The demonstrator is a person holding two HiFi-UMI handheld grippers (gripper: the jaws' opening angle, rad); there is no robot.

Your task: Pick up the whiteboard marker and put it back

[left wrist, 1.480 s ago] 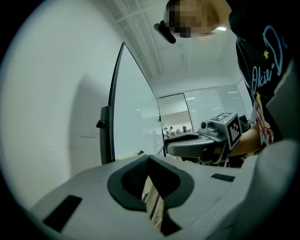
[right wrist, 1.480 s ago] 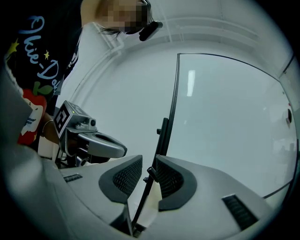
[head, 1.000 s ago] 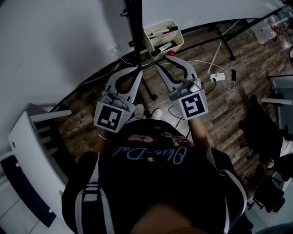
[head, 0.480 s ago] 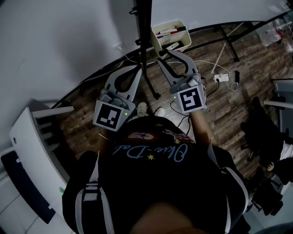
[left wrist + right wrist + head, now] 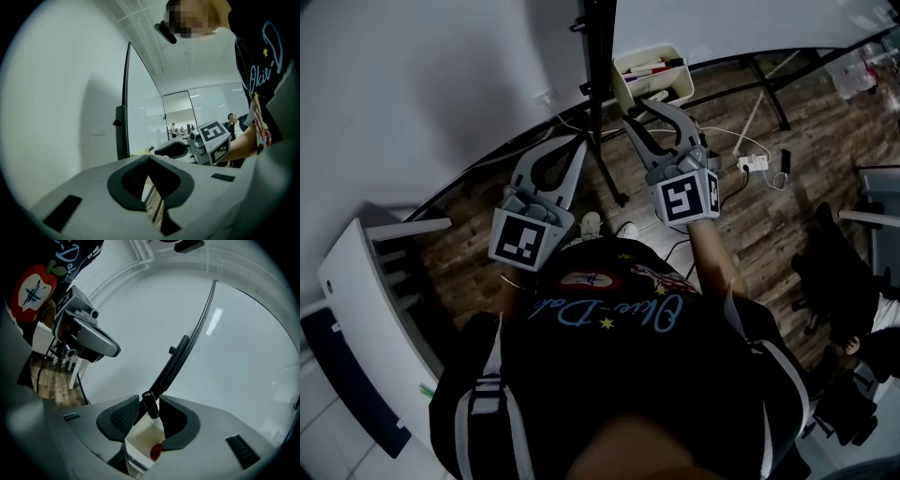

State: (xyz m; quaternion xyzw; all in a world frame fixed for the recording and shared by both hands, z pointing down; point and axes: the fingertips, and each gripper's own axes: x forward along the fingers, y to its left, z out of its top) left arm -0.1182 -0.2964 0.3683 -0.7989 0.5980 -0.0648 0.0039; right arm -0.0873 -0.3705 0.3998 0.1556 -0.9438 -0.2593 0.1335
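Note:
A white bin (image 5: 677, 90) with several markers stands on the wooden floor by a black stand pole (image 5: 598, 84). My right gripper (image 5: 652, 101) hangs just over the bin's near rim. In the right gripper view, the whiteboard marker (image 5: 150, 406) stands between the opening jaws with its black end up. A gap shows beside it, and a red rounded end (image 5: 156, 451) shows lower down inside the bin (image 5: 138, 437). My left gripper (image 5: 579, 142) stays to the left of the pole, shut, with nothing in it (image 5: 149, 158).
A white shelf unit (image 5: 366, 309) stands at the left. A power strip with cables (image 5: 752, 161) lies on the floor right of the bin. A dark chair (image 5: 839, 272) stands at the far right, and a white wall runs behind the bin.
My right gripper has moved closer to the bin, rolled a little, and its jaws have widened. The red marker end at its tips no longer shows in the head view. The left gripper has stayed put.

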